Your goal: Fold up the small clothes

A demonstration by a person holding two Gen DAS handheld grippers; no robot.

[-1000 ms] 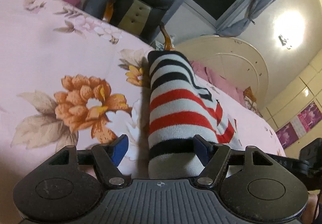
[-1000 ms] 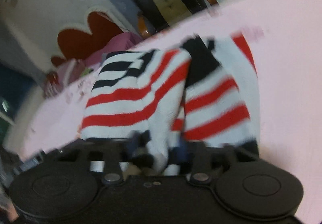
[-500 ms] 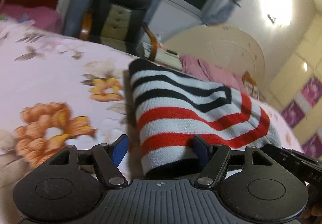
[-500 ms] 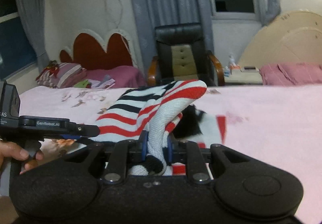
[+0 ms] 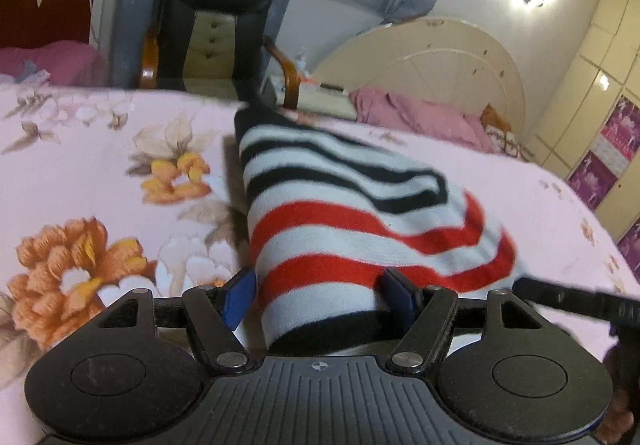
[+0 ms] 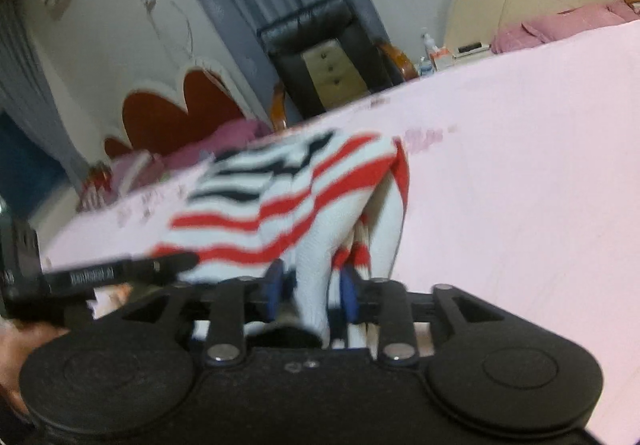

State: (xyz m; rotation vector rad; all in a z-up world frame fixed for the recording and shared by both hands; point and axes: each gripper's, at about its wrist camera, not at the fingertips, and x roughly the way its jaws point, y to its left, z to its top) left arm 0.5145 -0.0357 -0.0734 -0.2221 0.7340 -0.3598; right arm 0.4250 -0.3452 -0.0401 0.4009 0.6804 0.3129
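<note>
Striped garment (image 5: 360, 229) in white, red and black, held up over a pink floral bedsheet (image 5: 100, 173) by two hand-held grippers.

Left wrist view: the garment fills the centre of the frame; the left gripper (image 5: 320, 295) stands wide, its blue pads either side of the garment's dark lower hem. A black chair (image 5: 216, 25) sits upper left. Right wrist view: the garment hangs at centre, and the right gripper (image 6: 311, 291) is narrow, pinching a bunched fold of it at lower centre.
</note>
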